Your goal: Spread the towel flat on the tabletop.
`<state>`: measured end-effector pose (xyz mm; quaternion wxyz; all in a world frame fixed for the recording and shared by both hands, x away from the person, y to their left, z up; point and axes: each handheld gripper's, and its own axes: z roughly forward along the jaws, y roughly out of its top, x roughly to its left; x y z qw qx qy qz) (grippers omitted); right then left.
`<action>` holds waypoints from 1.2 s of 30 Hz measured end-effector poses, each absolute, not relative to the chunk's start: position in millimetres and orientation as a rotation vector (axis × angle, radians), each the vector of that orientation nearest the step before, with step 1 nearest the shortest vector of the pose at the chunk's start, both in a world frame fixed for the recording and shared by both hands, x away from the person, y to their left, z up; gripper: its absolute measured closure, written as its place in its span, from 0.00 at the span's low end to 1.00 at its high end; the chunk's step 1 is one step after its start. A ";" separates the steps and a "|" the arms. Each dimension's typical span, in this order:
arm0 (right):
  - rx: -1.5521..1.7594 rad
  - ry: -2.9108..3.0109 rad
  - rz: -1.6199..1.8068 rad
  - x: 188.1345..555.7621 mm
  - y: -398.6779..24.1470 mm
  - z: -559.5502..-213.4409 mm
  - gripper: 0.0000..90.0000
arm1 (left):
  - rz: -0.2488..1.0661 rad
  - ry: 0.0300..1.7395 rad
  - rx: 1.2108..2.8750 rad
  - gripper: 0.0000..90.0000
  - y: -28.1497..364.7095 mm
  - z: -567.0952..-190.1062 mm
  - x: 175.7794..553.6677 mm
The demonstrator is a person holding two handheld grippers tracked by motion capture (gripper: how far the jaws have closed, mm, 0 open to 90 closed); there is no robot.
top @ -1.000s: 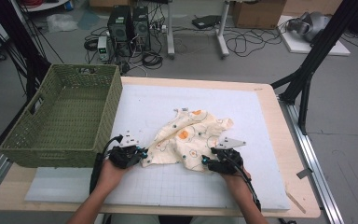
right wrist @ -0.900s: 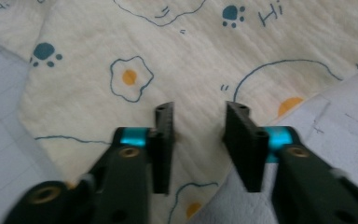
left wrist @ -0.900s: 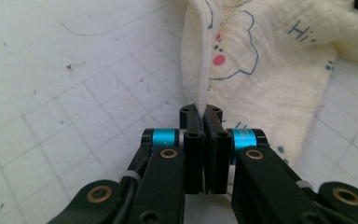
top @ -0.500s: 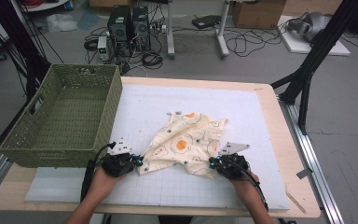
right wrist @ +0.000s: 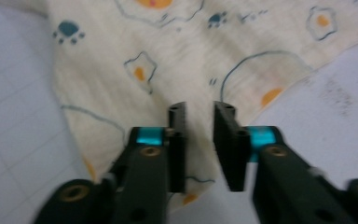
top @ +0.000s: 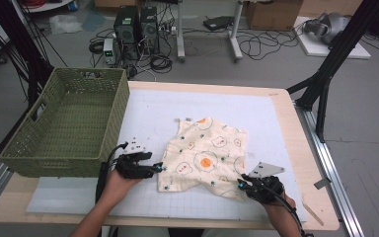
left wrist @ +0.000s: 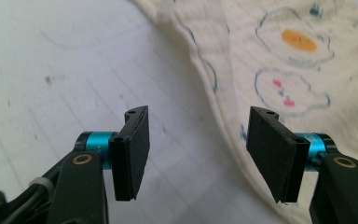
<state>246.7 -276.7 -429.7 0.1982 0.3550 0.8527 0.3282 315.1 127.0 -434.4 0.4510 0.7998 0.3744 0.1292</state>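
Grey floor [top: 365, 133] beyond the table [top: 281, 106] (cables [top: 261, 47], computer towers [top: 133, 24], cardboard boxes [top: 271, 12]).

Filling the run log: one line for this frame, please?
cloth: spread flat on mat | left gripper: open, at cloth edge | right gripper: slightly open over cloth corner | basket: empty

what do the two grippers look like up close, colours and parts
Both are black. The left gripper has flat rectangular black jaws on bright blue collars, with brass-coloured screws on the black links below. The right gripper is built the same. From above, a grey three-cornered plate tops each, and a black cable trails back along each forearm.
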 end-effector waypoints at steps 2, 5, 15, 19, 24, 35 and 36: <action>0.986 2.328 0.947 247.5 -277.2 -426.4 0.66 | 0.351 0.928 1.954 0.45 124.2 -430.2 325.7; 0.983 2.284 1.000 250.6 -276.9 -423.9 0.59 | 0.382 0.940 1.931 0.45 120.4 -425.3 342.3; 1.052 2.251 1.168 269.9 -277.0 -426.3 0.46 | 0.433 1.001 1.914 0.48 100.2 -420.7 398.3; 1.077 2.213 1.172 278.2 -277.1 -426.7 0.33 | 0.461 1.027 1.920 0.47 93.3 -424.7 416.3; 1.071 2.191 1.182 290.5 -272.8 -425.0 0.30 | 0.432 1.032 1.937 0.47 79.3 -427.8 430.8; 1.068 2.203 1.186 293.9 -274.0 -426.6 0.31 | 0.437 0.977 2.103 0.54 39.1 -446.6 444.7; 1.069 2.203 1.186 294.0 -274.3 -427.0 0.31 | 0.457 0.973 2.096 0.55 37.4 -446.8 444.5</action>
